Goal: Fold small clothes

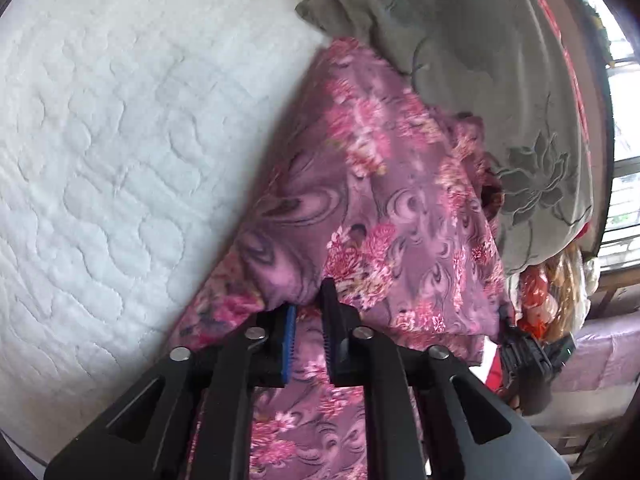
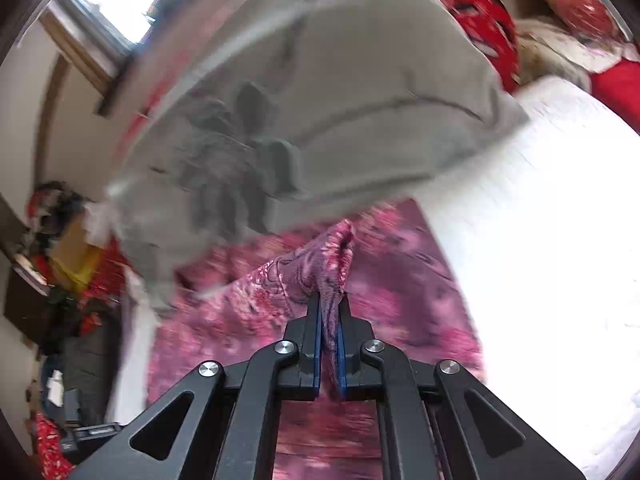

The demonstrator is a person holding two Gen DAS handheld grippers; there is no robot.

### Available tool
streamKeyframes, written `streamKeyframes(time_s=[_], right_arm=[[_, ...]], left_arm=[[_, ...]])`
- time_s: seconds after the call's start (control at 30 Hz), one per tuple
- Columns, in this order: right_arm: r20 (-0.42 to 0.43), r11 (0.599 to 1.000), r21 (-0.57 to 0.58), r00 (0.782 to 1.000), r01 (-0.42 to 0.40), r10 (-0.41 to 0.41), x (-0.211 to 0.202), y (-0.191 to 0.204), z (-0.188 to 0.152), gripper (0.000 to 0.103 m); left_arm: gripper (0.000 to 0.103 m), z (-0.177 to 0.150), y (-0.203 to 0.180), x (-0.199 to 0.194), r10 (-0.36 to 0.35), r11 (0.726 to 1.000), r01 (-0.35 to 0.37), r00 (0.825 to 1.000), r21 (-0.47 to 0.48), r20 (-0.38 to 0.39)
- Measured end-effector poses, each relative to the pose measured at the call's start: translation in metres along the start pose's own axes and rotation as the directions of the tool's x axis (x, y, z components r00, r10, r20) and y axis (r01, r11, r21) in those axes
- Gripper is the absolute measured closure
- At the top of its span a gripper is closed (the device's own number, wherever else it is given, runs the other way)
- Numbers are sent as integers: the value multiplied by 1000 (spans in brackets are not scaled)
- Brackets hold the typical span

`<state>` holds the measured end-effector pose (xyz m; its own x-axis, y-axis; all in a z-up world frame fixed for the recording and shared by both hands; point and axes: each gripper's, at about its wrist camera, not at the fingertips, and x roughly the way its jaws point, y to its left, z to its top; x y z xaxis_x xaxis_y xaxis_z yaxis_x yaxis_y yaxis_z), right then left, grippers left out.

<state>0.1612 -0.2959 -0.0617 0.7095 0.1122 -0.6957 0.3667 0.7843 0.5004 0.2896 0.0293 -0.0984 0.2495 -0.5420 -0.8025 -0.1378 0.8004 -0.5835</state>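
Note:
A purple and pink floral garment (image 1: 380,184) lies along the edge of a white quilted mattress (image 1: 100,160). My left gripper (image 1: 308,300) is at the garment's near edge, its jaws drawn close with a bunched fold of the fabric pinched at the tips. In the right wrist view, which is blurred, my right gripper (image 2: 331,300) is shut on a raised corner of the same garment (image 2: 320,264). That corner stands up in a peak above the rest of the cloth (image 2: 400,292).
A grey blanket (image 1: 480,60) with an embossed flower pattern lies against the garment's far side and overlaps it (image 2: 320,100). Red bedding (image 2: 480,0) lies behind it. A window (image 1: 624,200) and a cluttered corner (image 2: 60,248) are beyond the bed.

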Motion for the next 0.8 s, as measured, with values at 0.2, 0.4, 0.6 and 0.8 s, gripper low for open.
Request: streamKeyframes(time_s=[0.2,0.4,0.6,0.8], right_arm=[[0,999,-29,999,33,-33,-12,-3,-7,91],[-62,999,-39,997,31,-34,-7,-6,-13,71],[-30,998,-57,999,37,-39,-9,-6,-14,98],[-129,984,-159,987,76,-97,-16,2,-15,90]], left_arm=[[95,-16,-18,-29,-11,993,8,1000,119,27],[80,-8,-60,-24,92,961,-123,987,249,131],[80,1,-46,17,213,940,-223,975,256,67],[80,-12,-52,-4,185,944,-186,982,272,29]])
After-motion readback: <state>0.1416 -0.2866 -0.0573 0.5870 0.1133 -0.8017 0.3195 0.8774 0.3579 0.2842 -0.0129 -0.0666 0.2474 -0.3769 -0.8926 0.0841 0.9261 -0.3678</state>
